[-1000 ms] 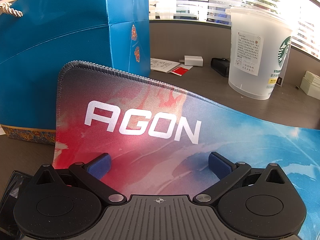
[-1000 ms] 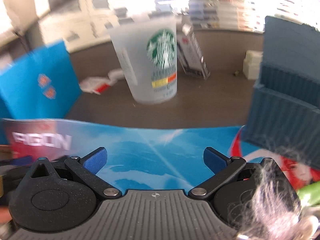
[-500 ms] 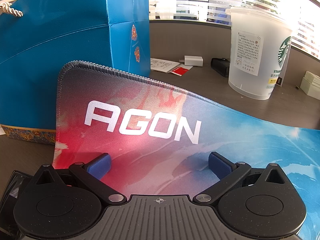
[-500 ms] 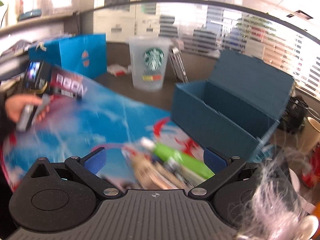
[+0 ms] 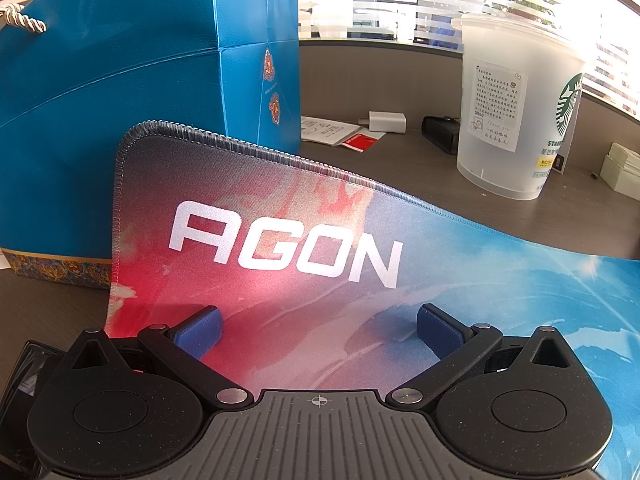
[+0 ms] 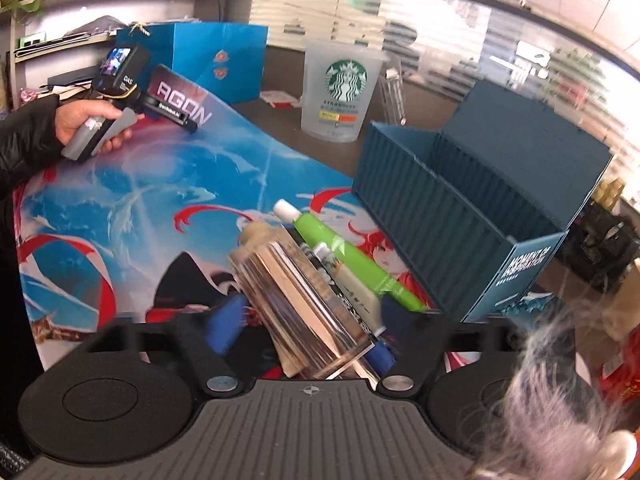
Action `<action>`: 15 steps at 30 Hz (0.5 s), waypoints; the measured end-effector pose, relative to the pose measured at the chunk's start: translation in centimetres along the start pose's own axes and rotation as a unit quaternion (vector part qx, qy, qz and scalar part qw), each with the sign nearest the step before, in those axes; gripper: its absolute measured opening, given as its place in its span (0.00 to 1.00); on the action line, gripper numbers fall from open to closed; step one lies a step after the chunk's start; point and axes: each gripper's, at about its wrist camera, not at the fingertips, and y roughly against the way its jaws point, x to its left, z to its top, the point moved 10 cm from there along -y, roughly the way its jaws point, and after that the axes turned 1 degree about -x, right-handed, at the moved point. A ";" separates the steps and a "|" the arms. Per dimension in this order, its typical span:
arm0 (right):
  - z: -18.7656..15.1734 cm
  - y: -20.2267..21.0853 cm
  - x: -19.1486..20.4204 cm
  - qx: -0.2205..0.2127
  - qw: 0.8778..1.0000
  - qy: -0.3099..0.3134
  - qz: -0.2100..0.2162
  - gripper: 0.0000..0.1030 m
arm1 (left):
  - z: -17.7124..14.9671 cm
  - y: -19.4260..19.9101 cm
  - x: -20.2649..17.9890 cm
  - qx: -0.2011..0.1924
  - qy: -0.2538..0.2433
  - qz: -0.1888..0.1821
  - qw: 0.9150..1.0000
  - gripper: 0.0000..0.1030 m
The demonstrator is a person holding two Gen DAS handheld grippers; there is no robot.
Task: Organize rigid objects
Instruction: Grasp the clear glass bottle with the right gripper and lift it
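1. Right now my right gripper (image 6: 304,328) has its blue pads on either side of a shiny silver tube (image 6: 296,304). The pads are blurred, so I cannot tell whether they grip it or only bracket it.

2. Just beside that tube, touching it, lie a pale printed tube (image 6: 352,284) and a green tube with a white cap (image 6: 344,256) — all three in a loose cluster on the printed desk mat (image 6: 132,216).

3. My left gripper (image 5: 318,326) is spread wide and holds nothing; its pads hover low over the AGON corner of the mat, with only fabric between them.

4. Beyond the tubes, to the right, stands the dark blue container-shaped box (image 6: 460,216) with its lid flipped back. What I can see of its inside looks empty, though the near wall hides the floor.

5. Further back on the desk are a frosted Starbucks cup (image 6: 340,88) and a blue gift bag (image 5: 120,92), with a white charger (image 5: 387,121) and some papers behind the mat.

6. As I judge it, the sorting has barely begun — no tube is in the box yet, and all three remain to be lifted across into it, probably the silver one first.
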 end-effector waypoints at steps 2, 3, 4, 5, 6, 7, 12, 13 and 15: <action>-0.4 -0.4 -0.3 0.005 1.000 0.003 0.012 0.55 | 0.0 0.0 0.0 0.000 0.000 0.000 1.000 1.00; -0.5 -0.4 -0.4 0.004 1.000 0.009 0.017 0.55 | 0.0 0.0 0.0 0.000 0.000 0.000 1.000 1.00; -0.6 -0.5 -0.3 0.006 1.000 0.013 0.024 0.54 | 0.0 0.0 0.0 0.000 0.000 0.000 1.000 1.00; -0.6 -0.5 -0.3 0.007 0.999 0.018 0.028 0.53 | 0.0 0.0 0.0 0.000 0.000 0.000 1.000 1.00; -0.6 -0.5 -0.2 0.007 0.999 0.024 0.031 0.53 | 0.0 0.0 0.0 0.000 0.000 0.000 1.000 1.00; -0.5 -0.5 -0.2 0.008 0.999 0.030 0.032 0.52 | 0.0 0.0 0.0 0.000 0.000 0.000 1.000 1.00; -0.2 -0.5 1.5 0.016 0.996 0.087 0.010 0.42 | 0.0 0.0 0.0 0.000 0.000 0.000 1.000 1.00; -0.1 -0.6 1.9 0.020 0.995 0.098 0.004 0.41 | 0.0 0.0 0.0 0.000 0.000 0.000 1.000 1.00; 0.0 -0.7 2.7 0.028 0.994 0.108 -0.001 0.39 | 0.0 0.0 0.0 0.000 0.000 0.000 1.000 1.00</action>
